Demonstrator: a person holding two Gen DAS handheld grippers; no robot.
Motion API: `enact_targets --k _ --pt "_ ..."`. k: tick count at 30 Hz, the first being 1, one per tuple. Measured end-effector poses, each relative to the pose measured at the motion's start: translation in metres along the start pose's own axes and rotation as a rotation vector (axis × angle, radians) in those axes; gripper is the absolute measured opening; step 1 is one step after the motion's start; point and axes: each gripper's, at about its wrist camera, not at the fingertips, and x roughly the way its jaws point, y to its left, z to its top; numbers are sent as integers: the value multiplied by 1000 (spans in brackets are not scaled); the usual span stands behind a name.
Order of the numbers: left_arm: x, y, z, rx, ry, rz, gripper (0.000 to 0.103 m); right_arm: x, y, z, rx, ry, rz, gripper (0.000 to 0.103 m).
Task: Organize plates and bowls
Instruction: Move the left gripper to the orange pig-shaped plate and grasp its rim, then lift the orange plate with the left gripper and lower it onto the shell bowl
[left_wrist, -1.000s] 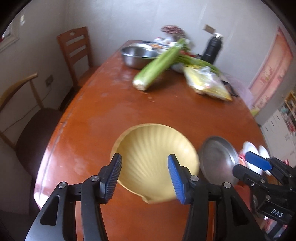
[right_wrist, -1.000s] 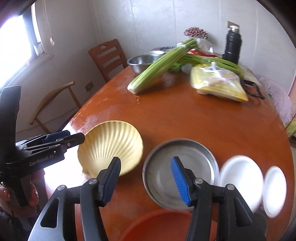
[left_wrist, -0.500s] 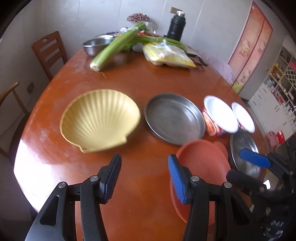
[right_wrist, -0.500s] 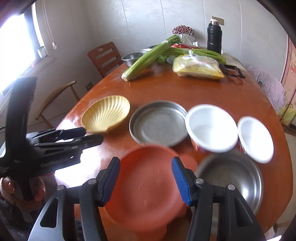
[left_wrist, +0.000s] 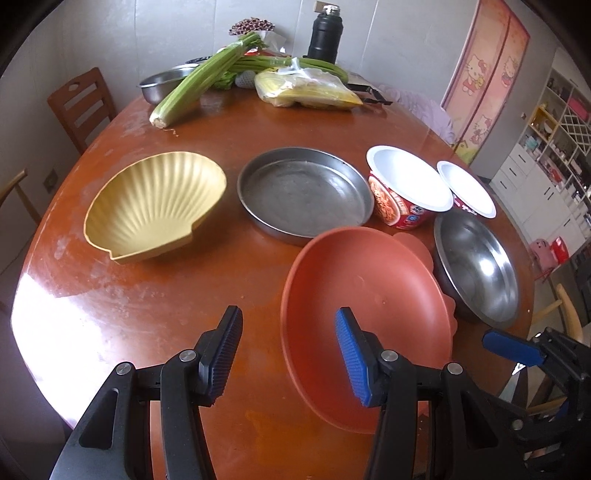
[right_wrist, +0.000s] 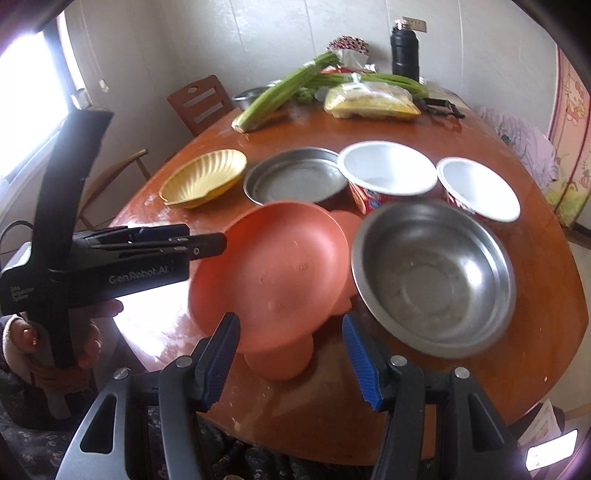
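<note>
My left gripper (left_wrist: 288, 354) and right gripper (right_wrist: 290, 356): both spread, holding nothing. On the glossy brown wooden table (left_wrist: 147, 314): ribbed yellow shell-shaped dish (left_wrist: 155, 210), flat round steel pan (left_wrist: 304, 194), smooth terracotta plastic plate (left_wrist: 364, 314) nearest, shiny steel bowl (left_wrist: 476, 267) beside it.

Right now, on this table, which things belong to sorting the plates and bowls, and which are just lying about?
For the job: shell-shaped yellow dish; round metal pan; orange plate; steel bowl; two white-lined paper bowls.

Just lying about: celery; yellow bag; black flask; far metal bowl; wooden chair.
</note>
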Motion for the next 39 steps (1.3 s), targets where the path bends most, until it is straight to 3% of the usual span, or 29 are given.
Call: enact_targets --k 15,20,22,39 --pt "21 -4 -1 35 19 10 53 35 -1 -2 63 25 -46 57" --pt "29 -5 -2 44 39 -15 33 45 -1 1 61 36 -43 56" --pt "33 -5 -3 45 53 -17 31 48 2 2 52 43 -39 55" --pt "-3 21 1 18 -30 10 31 39 41 21 -43 3 -45 55"
